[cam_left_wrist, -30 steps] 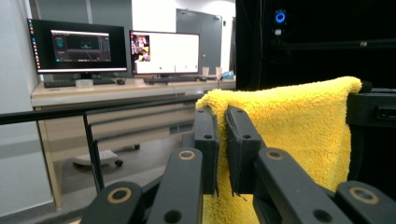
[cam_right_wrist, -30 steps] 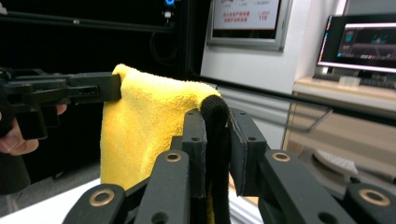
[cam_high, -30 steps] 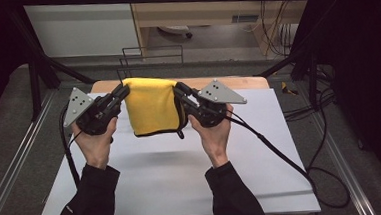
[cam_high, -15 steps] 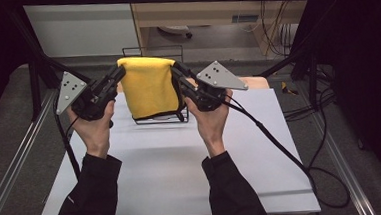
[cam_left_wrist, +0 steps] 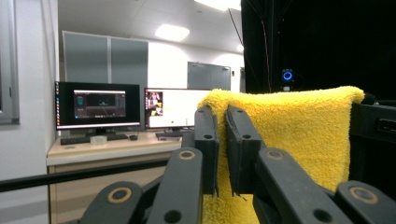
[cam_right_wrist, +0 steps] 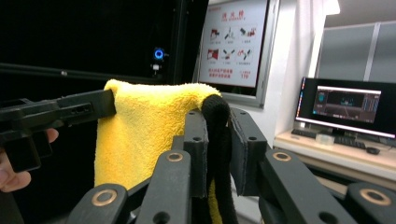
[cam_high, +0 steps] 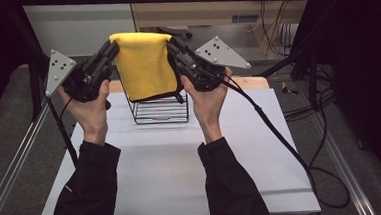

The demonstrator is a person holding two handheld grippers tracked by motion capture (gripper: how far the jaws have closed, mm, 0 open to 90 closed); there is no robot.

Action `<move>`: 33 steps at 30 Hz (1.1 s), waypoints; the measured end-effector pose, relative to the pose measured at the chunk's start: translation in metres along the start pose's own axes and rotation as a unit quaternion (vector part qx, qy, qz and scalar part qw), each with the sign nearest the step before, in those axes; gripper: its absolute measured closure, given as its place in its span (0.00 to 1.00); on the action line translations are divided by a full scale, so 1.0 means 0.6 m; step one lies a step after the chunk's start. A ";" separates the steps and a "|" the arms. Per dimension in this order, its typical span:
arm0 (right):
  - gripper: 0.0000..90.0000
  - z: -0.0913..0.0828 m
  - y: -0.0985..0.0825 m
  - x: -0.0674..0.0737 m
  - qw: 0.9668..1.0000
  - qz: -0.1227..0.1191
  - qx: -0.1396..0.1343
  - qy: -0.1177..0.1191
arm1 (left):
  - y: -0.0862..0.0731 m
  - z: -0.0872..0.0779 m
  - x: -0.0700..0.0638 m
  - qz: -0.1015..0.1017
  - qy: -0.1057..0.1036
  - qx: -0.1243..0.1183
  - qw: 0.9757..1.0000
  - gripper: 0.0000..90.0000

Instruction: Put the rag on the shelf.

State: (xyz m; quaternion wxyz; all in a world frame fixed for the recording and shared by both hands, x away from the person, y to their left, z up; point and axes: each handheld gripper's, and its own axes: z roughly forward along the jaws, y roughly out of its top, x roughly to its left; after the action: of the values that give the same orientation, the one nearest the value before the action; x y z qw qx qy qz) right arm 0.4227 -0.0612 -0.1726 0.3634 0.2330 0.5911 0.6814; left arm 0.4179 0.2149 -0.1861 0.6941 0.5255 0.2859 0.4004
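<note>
High view: the yellow cloth [cam_high: 144, 65] hangs stretched in the air above the wire rack [cam_high: 159, 108] near the desk's [cam_high: 162, 164] far edge; the left tongs [cam_high: 111, 48] are clenched on its left top corner; the right tongs [cam_high: 171, 44] are clenched on its black-edged right corner.

Black sleeves [cam_high: 91, 193], black grippers with grey screw-studded triangular plates [cam_high: 220, 53]
</note>
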 end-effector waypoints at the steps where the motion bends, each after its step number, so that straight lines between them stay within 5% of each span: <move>1: 0.87 0.002 0.005 -0.001 1.000 -0.002 -0.003 0.000 | 0.005 0.003 0.001 0.000 0.000 -0.001 1.000 0.93; 33: 0.87 0.093 0.085 -0.036 0.999 -0.020 -0.024 -0.011 | 0.076 0.086 0.050 0.017 0.026 -0.025 0.999 0.93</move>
State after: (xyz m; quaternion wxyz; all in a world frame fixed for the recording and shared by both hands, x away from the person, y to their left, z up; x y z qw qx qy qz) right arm 0.4667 -0.0440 -0.1096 0.3888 0.2199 0.5747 0.6857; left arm 0.4641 0.2206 -0.1269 0.6927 0.5019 0.2847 0.4327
